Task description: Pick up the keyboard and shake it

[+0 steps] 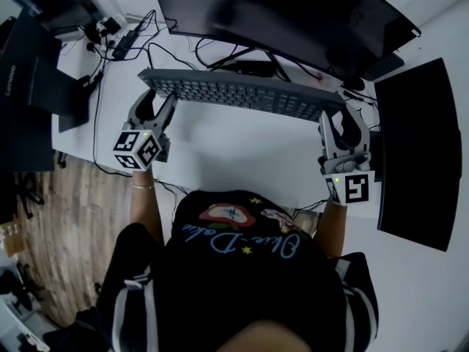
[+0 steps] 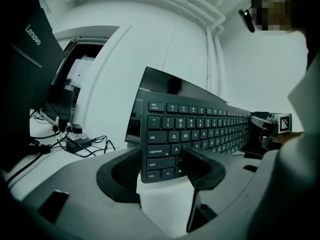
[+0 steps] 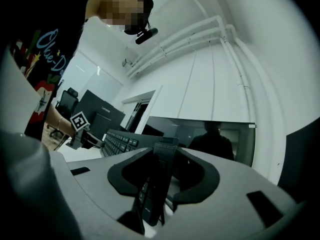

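A dark grey keyboard stretches across the white desk in front of the monitor, held at both ends. My left gripper is shut on its left end; in the left gripper view the keyboard stands tilted with its keys facing me, and the left gripper has one pad across the shift and Z keys. My right gripper is shut on the right end. In the right gripper view the keyboard appears edge-on, pinched between the pads of the right gripper.
A wide dark monitor stands just behind the keyboard. A black panel lies to the right of my right gripper. A Lenovo laptop and a tangle of cables sit at the back left. The person's torso fills the near edge.
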`<act>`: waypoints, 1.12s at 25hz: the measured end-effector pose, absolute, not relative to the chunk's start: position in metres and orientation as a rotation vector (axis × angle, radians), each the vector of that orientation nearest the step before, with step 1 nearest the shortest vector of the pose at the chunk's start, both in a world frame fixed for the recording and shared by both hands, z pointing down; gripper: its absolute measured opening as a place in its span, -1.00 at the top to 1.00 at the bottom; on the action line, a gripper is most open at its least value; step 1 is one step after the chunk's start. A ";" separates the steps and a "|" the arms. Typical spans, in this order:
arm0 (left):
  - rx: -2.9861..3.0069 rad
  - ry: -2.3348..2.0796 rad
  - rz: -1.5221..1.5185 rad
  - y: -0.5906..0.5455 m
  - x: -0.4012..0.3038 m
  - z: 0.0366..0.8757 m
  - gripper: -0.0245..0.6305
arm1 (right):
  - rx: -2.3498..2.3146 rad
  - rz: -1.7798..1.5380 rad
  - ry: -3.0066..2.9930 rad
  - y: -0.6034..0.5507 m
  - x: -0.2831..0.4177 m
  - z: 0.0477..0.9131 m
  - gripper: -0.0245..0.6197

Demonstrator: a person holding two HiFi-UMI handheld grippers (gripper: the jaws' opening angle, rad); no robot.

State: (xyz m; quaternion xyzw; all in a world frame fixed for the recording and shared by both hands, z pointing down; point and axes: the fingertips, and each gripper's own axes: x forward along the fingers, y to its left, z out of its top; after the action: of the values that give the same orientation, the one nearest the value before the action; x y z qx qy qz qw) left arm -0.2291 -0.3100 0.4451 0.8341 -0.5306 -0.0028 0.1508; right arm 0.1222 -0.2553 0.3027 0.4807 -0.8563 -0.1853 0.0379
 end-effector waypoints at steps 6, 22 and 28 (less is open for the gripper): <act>2.405 -1.530 -0.049 -0.311 -0.232 0.441 0.21 | 1.437 -0.659 -2.640 -0.251 0.114 0.289 0.53; 2.435 -1.561 -0.104 -0.313 -0.239 0.428 0.21 | 1.383 -0.820 -2.645 -0.236 0.101 0.266 0.56; 2.442 -1.571 -0.125 -0.313 -0.240 0.422 0.21 | 1.366 -0.860 -2.642 -0.232 0.097 0.261 0.58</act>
State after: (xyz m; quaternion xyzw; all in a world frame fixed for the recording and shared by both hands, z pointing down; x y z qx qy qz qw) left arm -0.2403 -0.3135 0.4216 0.8344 -0.5368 -0.0428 0.1175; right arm 0.0975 -0.2322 0.2609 0.4410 -0.8532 -0.2776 0.0231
